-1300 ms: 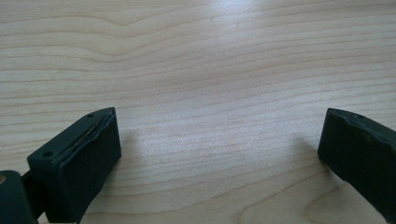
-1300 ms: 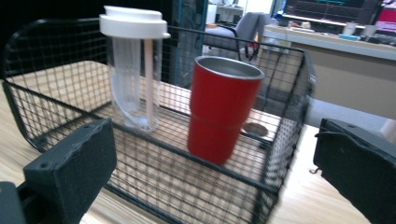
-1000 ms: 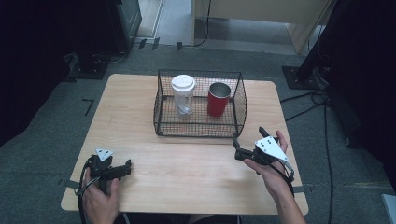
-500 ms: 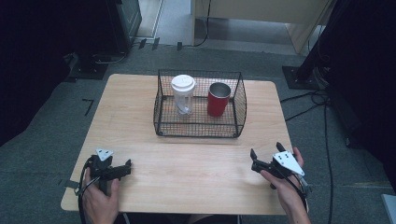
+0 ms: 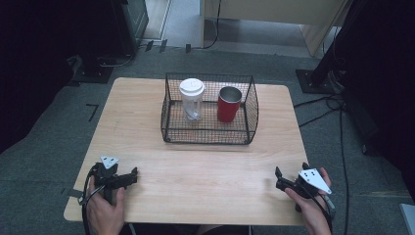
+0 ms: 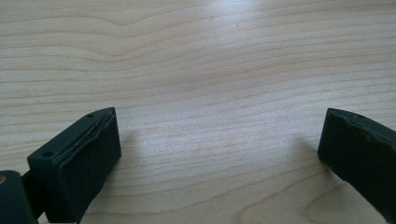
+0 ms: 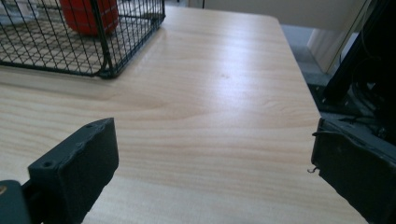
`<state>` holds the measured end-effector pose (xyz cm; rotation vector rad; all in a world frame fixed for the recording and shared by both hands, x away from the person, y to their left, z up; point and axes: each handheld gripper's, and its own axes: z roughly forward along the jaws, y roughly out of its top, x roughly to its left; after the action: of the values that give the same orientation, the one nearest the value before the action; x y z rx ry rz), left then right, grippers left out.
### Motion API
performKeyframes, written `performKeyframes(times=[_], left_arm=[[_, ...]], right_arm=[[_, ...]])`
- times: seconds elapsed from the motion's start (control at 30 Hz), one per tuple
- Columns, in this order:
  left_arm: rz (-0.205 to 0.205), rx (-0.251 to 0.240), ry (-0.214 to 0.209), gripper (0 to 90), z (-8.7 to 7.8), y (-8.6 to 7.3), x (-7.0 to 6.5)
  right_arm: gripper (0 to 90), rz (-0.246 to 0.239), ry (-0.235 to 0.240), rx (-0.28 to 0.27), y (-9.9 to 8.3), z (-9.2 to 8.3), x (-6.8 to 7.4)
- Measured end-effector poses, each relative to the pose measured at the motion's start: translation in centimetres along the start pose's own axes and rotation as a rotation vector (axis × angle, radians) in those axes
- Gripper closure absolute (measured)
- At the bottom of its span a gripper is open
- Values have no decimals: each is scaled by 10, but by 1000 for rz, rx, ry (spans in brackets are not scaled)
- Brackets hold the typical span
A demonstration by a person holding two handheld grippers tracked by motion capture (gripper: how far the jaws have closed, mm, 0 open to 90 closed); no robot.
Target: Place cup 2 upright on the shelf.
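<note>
A black wire basket (image 5: 209, 138) stands at the back middle of the wooden table (image 5: 205, 166). Inside it are a clear cup with a white lid (image 5: 191, 99) on the left and a red cup (image 5: 229, 104) on the right, both upright. My left gripper (image 5: 132, 175) rests low at the table's front left corner, open, with bare wood between its jaws (image 6: 219, 149). My right gripper (image 5: 280, 176) sits near the front right corner, open and empty (image 7: 215, 158). The basket corner (image 7: 105, 70) and the red cup (image 7: 88, 14) show at the upper left of the right gripper view.
The table's right edge (image 7: 299, 74) runs close to my right gripper, with dark stands and cables (image 5: 337, 103) on the floor beyond it. Broad bare wood lies between the basket and the two grippers.
My right gripper has drawn back from near the basket's front right corner, down and to the right toward the front right corner. The left gripper has stayed put.
</note>
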<state>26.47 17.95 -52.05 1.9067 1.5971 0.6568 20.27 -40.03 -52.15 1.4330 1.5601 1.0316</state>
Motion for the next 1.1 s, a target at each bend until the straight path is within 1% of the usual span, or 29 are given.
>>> performKeyframes(times=[0.07,0.13,0.23,0.33,0.4,0.53,0.63,0.73,0.9,1.0,1.1], left_arm=[[1,0,0,0,0,0,0],[0,0,0,0,0,0,0],[0,0,0,0,0,0,0],[0,0,0,0,0,0,0],[0,0,0,0,0,0,0],[0,0,0,0,0,0,0],[1,1,0,0,0,0,0],[1,0,0,0,0,0,0],[1,0,0,0,0,0,0],[1,1,0,0,0,0,0],[1,0,0,0,0,0,0]], right_arm=[[24,13,7,37,0,0,-1],[47,25,3,69,0,1,-2],[58,12,-7,127,0,2,-4],[66,25,-13,154,-1,2,-7],[69,33,-1,194,-2,2,-9],[69,29,12,299,-4,4,-12],[70,18,11,344,-6,3,-11],[72,33,29,360,-6,4,-13],[68,30,29,361,-6,4,-12],[42,27,36,368,-6,5,-12],[26,27,30,371,-5,7,-11]])
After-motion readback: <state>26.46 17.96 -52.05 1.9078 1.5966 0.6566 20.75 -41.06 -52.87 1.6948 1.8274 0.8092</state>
